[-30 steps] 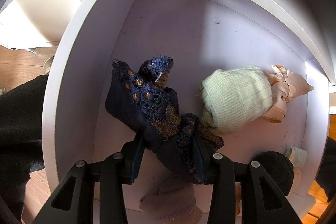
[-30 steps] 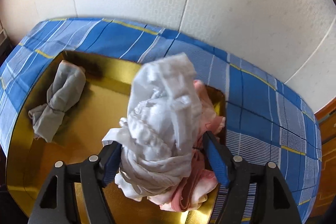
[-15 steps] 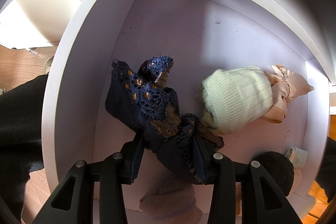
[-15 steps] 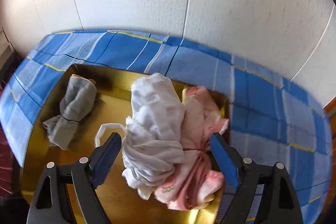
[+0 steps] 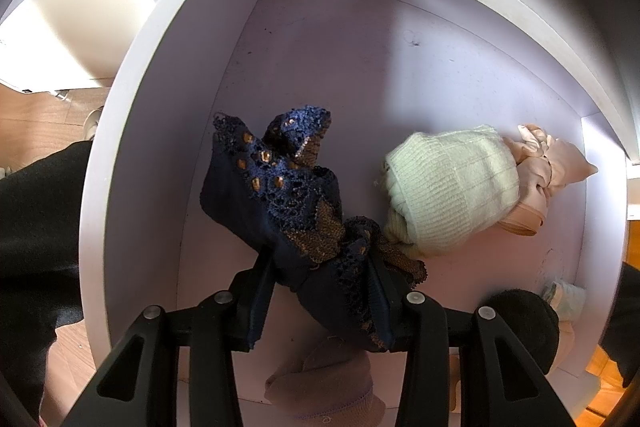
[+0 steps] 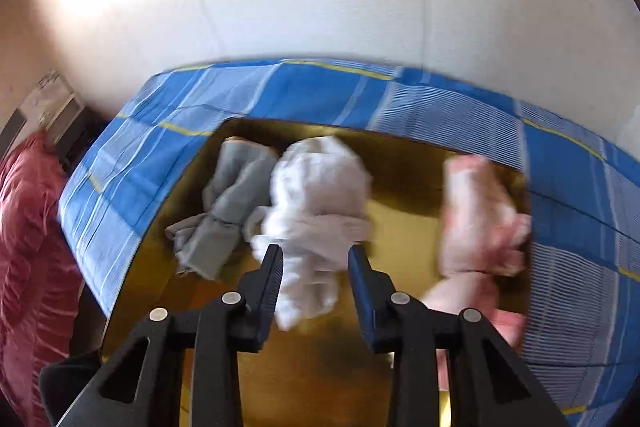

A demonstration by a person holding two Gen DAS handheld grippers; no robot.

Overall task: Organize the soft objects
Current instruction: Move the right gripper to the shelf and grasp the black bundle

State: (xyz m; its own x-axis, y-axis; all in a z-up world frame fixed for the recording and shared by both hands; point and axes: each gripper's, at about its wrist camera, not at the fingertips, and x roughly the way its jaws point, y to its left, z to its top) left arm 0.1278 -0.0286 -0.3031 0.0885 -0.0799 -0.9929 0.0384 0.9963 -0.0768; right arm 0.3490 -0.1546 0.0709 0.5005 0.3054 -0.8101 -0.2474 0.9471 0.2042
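hand-held gripper (image 5: 320, 301) clamping navy lace garment (image 5: 280, 203)

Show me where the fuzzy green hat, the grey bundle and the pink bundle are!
green hat (image 5: 452, 187), left wrist view, ribbed middle
grey bundle (image 6: 230, 199), right wrist view, its middle
pink bundle (image 6: 476, 219), right wrist view, its middle

A navy lace garment (image 5: 280, 211) with gold-brown patches hung over the pale lilac drawer (image 5: 136, 147), near a pale green ribbed knit (image 5: 452, 187) and a peach bundle (image 5: 556, 167). On the gold tray (image 6: 404, 267), over a blue plaid cloth (image 6: 304, 95) with white and yellow stripes, lay grey (image 6: 228, 211), white (image 6: 320, 203) and pink (image 6: 476, 219) bundles.
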